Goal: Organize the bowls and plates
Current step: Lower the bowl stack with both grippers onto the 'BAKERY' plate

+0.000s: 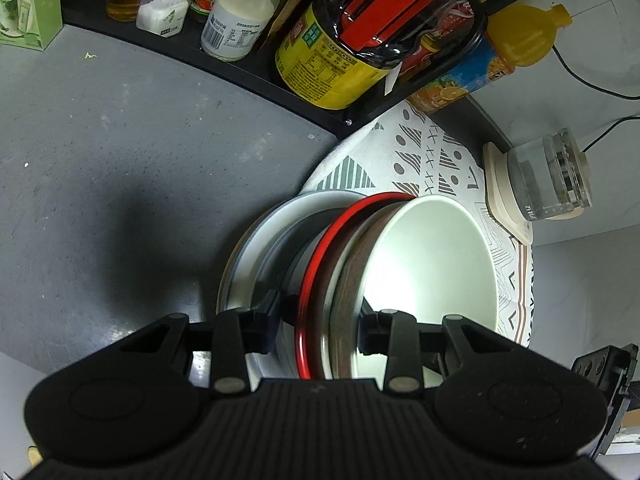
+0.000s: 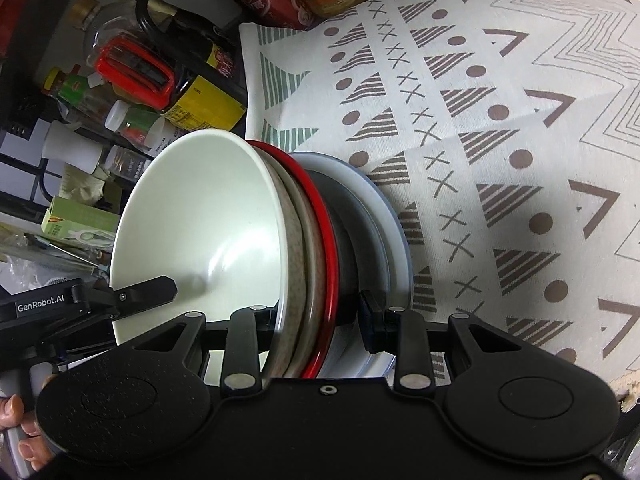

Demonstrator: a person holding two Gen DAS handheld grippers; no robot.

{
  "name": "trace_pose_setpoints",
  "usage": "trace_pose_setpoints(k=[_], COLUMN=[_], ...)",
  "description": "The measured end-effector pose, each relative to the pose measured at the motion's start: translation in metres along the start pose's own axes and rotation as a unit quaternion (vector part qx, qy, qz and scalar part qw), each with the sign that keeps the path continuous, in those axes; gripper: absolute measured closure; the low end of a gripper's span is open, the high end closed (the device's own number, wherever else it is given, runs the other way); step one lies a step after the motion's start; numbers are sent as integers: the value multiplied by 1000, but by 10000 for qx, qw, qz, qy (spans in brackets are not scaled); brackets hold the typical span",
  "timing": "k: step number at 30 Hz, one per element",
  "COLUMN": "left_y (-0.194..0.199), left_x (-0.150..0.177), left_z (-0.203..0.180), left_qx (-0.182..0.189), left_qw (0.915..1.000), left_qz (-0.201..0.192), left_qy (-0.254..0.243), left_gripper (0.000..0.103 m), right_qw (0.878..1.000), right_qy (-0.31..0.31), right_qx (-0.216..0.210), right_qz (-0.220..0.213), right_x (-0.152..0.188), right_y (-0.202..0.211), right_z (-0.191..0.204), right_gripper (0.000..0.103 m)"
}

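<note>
A stack of nested bowls is held between both grippers: a white bowl [image 1: 432,264] [image 2: 200,216] inside a brown speckled bowl [image 1: 348,280] [image 2: 296,240] inside a red-rimmed bowl [image 1: 316,264] [image 2: 320,216]. Under the stack lies a white plate [image 1: 272,224] [image 2: 384,216] with a bluish edge. My left gripper [image 1: 320,324] is shut on the bowls' rims, one finger inside the white bowl and one outside the red one. My right gripper [image 2: 320,316] clamps the opposite side the same way. In the right wrist view, the left gripper's finger [image 2: 152,288] shows inside the white bowl.
A patterned cloth [image 1: 420,152] [image 2: 480,120] lies under the plate on a grey counter [image 1: 120,160]. A black shelf with bottles and jars [image 1: 240,20] [image 2: 140,80] stands behind. A glass kettle [image 1: 548,176] sits at the right. A person's hand [image 2: 24,440] shows at the lower left.
</note>
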State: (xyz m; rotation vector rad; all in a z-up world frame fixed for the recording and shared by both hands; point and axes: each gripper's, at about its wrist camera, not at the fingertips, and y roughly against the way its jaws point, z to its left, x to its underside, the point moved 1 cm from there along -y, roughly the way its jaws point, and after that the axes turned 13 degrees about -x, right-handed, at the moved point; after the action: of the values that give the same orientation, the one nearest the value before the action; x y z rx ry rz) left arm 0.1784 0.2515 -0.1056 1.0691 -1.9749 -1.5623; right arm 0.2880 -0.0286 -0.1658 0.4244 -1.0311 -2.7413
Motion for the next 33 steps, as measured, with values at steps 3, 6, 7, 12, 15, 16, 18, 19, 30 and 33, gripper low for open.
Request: trace_pose_setpoints(k=[3, 6, 7, 12, 15, 16, 18, 19, 30, 33], left_y=[0, -2, -3, -3, -3, -3, -3, -2, 10, 17], left_x=[0, 0, 1, 1, 0, 1, 1, 2, 2, 2], left_z=[0, 2, 3, 5, 5, 5, 4, 4, -3, -5], left_qx=[8, 5, -2, 71, 74, 66, 58, 59, -111, -175], left_qw=[10000, 10000, 10000, 9999, 9999, 9999, 9999, 9999, 9991, 9979], left_qz=[-5, -2, 16, -10, -17, -24, -47, -48, -289, -420], left_qy=[-3, 28, 56, 94, 96, 94, 85, 95, -278, -461], left_gripper=[68, 68, 69, 68, 68, 68, 69, 69, 67, 58], right_qw=[10000, 10000, 10000, 9999, 9999, 9999, 9999, 9999, 9984, 9964], right_qy=[-1, -1, -28, -52, -38, -44, -60, -67, 147, 282], right_qx=[-2, 2, 0, 69, 86, 88, 86, 83, 224, 377], right_qz=[-9, -16, -44, -116, -100, -104, -125, -134, -495, -699], right_x=[-1, -2, -2, -1, -1, -1, 0, 0, 7, 8], right_y=[0, 0, 1, 0, 0, 0, 1, 1, 15, 23], right_z=[0, 1, 1, 1, 1, 1, 0, 0, 13, 22], right_gripper=[72, 71, 70, 70, 70, 70, 70, 69, 57, 48])
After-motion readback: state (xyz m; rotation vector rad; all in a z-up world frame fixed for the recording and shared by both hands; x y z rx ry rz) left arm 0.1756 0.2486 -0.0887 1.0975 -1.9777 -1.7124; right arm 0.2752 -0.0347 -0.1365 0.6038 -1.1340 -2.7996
